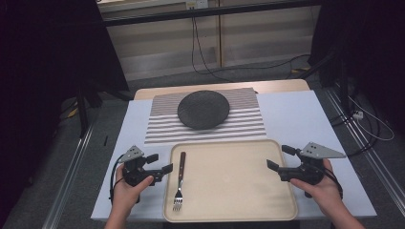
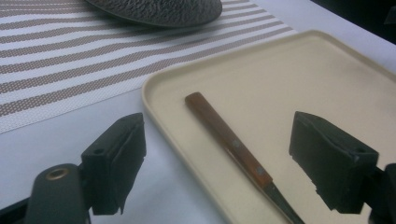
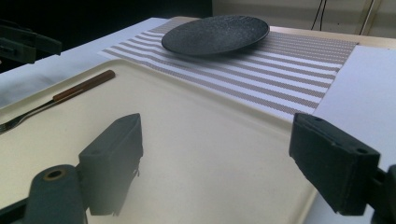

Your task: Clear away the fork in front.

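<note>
A wood-handled fork point(image 1: 180, 180) lies flat along the left side of a cream tray point(image 1: 239, 210), left tongs point(image 1: 160, 163) and right tongs point(image 1: 275, 158) both wide and empty. Light, stiff, low-lying; likely best pinched across the handle.

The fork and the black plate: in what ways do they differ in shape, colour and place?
The fork is long and thin, while the black plate is round and wide. The fork has a brown wooden handle and metal tines; the plate is dark and textured all over. The fork lies in the cream tray, near its left edge; the plate rests on the striped mat beyond the tray. No gripper touches either.
</note>
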{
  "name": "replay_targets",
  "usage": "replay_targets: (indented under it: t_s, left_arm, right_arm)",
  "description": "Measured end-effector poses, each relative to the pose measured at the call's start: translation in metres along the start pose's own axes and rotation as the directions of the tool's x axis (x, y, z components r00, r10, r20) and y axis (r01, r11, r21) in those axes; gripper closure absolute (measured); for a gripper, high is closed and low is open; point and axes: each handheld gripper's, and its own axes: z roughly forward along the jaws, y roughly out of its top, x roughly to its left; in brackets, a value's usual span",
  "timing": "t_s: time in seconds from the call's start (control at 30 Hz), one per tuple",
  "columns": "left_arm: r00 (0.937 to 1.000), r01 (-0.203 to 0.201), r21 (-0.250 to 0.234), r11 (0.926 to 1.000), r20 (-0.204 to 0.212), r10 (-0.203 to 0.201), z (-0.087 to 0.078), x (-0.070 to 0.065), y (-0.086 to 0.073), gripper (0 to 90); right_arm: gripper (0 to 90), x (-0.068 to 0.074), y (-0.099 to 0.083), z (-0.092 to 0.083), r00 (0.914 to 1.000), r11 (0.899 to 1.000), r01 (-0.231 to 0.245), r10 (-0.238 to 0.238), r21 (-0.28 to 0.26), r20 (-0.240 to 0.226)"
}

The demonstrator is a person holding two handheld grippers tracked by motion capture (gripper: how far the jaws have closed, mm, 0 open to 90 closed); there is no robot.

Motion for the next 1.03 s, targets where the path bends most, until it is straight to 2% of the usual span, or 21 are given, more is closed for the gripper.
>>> replay_targets:
  t_s: [0.53,0.7,0.97,1.03]
  left_arm:
    - [0.9995,-0.031,-0.006,0.9995,-0.009,0.031,-0.015,0.000,-0.006,14.1]
    - [0.9995,-0.025,-0.014,0.9996,-0.018,0.025,-0.018,0.001,-0.011,13.1]
    - [0.9987,-0.048,0.001,0.9988,-0.013,0.048,-0.017,0.001,-0.015,12.3]
    - [0.9990,-0.042,-0.001,0.9991,-0.016,0.042,-0.016,0.002,-0.016,12.2]
  right_arm:
    - [17.6,-0.003,-0.009,-0.017,0.9998,1.000,-0.003,0.002,0.012,0.021]
    - [17.6,-0.005,-0.014,-0.019,0.9995,1.000,-0.001,0.000,0.013,0.030]
    - [17.6,-0.009,-0.021,-0.022,0.9993,1.000,-0.003,0.003,0.013,0.038]
    - [17.5,-0.010,-0.022,-0.022,0.9991,1.000,-0.008,0.007,0.013,0.041]
